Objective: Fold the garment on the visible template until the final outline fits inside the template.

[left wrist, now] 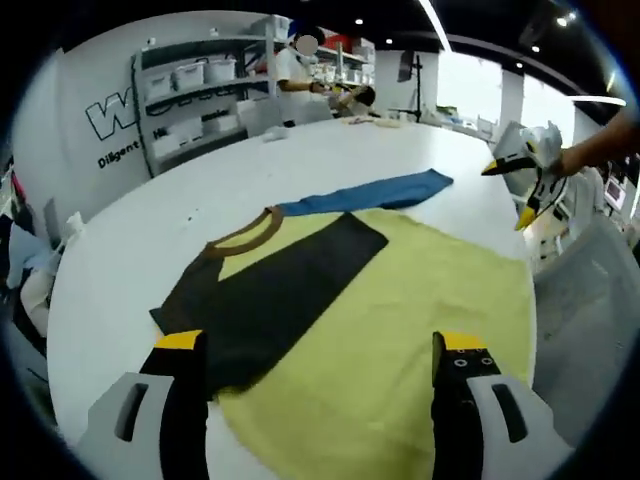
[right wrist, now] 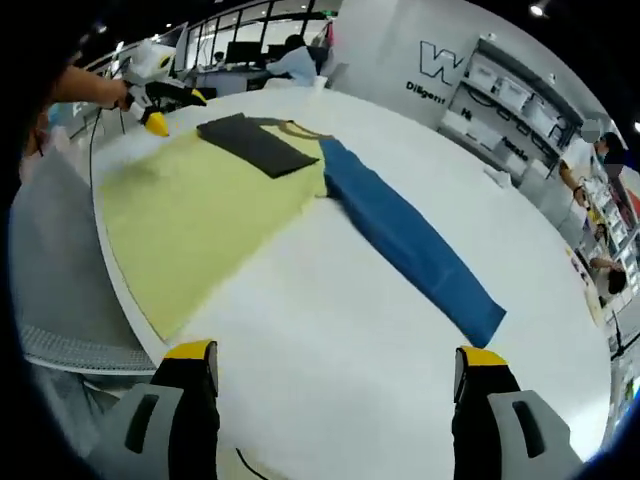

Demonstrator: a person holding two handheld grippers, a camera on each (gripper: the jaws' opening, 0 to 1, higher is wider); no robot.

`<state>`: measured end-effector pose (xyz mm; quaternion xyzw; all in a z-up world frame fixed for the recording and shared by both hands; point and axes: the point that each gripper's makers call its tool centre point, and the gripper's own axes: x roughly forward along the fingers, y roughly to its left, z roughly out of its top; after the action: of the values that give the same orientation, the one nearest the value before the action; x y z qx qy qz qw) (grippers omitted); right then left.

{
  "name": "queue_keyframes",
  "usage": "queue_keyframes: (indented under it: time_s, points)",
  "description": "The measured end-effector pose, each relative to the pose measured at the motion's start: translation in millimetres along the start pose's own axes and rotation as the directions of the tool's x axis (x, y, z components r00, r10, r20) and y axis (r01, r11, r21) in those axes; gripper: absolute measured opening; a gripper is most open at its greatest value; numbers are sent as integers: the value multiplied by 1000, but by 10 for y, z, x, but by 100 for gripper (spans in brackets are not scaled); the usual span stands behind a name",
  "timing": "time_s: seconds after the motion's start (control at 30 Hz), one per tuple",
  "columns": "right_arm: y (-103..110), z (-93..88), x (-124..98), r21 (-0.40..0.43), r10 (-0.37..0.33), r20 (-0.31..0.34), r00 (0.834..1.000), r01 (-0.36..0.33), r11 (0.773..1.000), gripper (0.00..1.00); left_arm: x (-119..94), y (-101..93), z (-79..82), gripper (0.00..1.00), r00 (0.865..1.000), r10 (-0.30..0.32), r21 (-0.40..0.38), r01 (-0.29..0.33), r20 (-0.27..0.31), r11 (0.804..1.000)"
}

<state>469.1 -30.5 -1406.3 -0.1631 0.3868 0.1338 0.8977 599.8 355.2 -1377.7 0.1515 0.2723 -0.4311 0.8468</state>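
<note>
A yellow shirt (left wrist: 400, 300) lies flat on the white table (left wrist: 170, 220), with a brown collar (left wrist: 250, 235). Its black sleeve (left wrist: 270, 285) is folded across the yellow body. Its blue sleeve (left wrist: 370, 193) stretches straight out on the table. My left gripper (left wrist: 325, 355) hovers open over the shirt's near part, holding nothing. In the right gripper view the shirt (right wrist: 190, 210) lies at the left, with the black sleeve (right wrist: 255, 143) on it and the blue sleeve (right wrist: 415, 240) running toward me. My right gripper (right wrist: 335, 360) is open above bare table (right wrist: 300, 330). The left gripper (right wrist: 160, 95) shows beyond the shirt.
The right gripper (left wrist: 515, 190), held by a hand, hangs past the table's right edge. A grey mesh chair (left wrist: 590, 300) stands by that edge, also seen as the chair (right wrist: 50, 260). Shelves with white bins (left wrist: 195, 85) and people (left wrist: 300, 70) are behind the table's far end.
</note>
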Motion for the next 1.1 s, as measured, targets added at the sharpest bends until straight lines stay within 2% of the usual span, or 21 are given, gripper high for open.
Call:
queue_keyframes:
  time_s: [0.13, 0.37, 0.6, 0.87, 1.1]
  points:
    - [-121, 5, 11, 99, -47, 30, 998, 44, 994, 98, -75, -63, -120, 88, 1000, 5, -15, -5, 17, 1000]
    - [-135, -12, 29, 140, -48, 28, 998, 43, 989, 99, -177, -118, -290, 88, 1000, -2, -13, 3, 10, 1000]
    - [-166, -14, 59, 123, -45, 21, 999, 42, 992, 99, -233, -135, -409, 88, 1000, -11, 5, 11, -20, 1000]
    - [-298, -42, 93, 107, -52, -1, 999, 52, 993, 99, -330, -165, -532, 88, 999, -18, -17, 17, -31, 1000]
    - [-424, 17, 153, 100, -55, -9, 998, 56, 993, 99, -466, -325, -680, 87, 996, -72, -8, 71, -51, 997]
